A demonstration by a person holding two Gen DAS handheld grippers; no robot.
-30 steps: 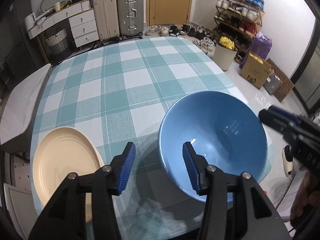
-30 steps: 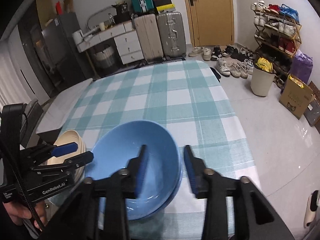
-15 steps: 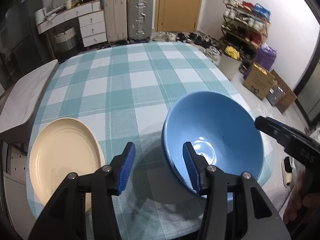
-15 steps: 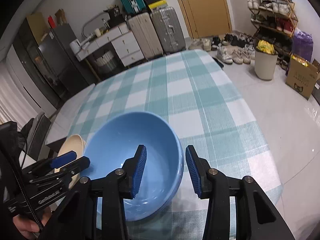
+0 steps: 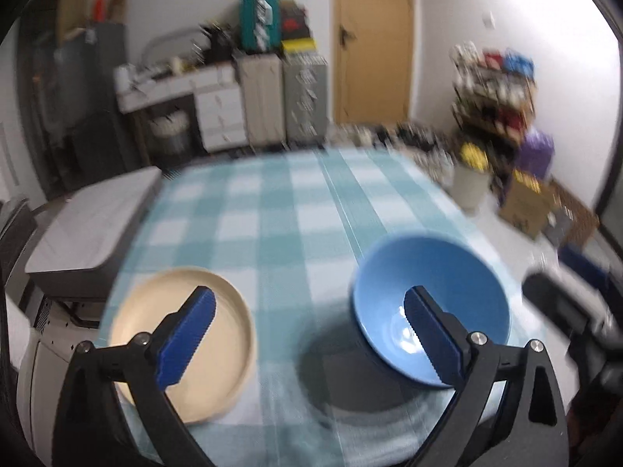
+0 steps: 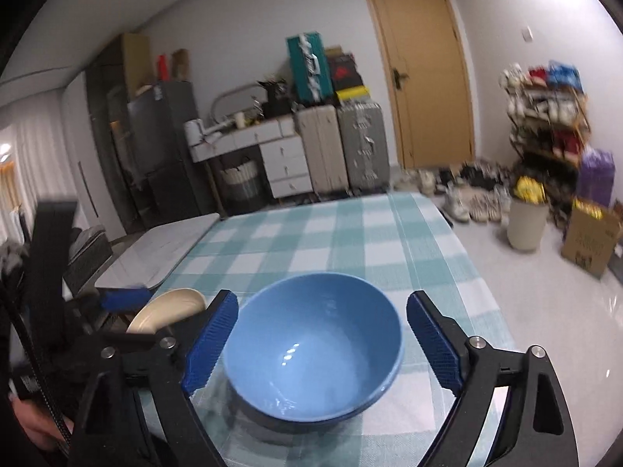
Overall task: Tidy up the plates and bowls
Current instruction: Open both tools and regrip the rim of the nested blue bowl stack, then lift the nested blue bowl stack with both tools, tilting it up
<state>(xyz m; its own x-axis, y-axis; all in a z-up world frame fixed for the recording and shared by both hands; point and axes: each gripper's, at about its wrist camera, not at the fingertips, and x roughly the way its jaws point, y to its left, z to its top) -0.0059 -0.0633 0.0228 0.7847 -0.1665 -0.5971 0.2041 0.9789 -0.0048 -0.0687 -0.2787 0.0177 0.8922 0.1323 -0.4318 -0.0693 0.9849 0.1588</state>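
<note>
blue bowl (image 6: pixel 311 346) near table (image 6: pixel 350 241) edge; both tools just opened wide, holding nothing.

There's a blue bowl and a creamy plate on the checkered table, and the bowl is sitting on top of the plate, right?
Not quite. The blue bowl and the cream plate are both on the checkered table, but the bowl is not on the plate. It sits on the cloth beside it, with bare tablecloth between them. The left wrist view shows this best.
</note>
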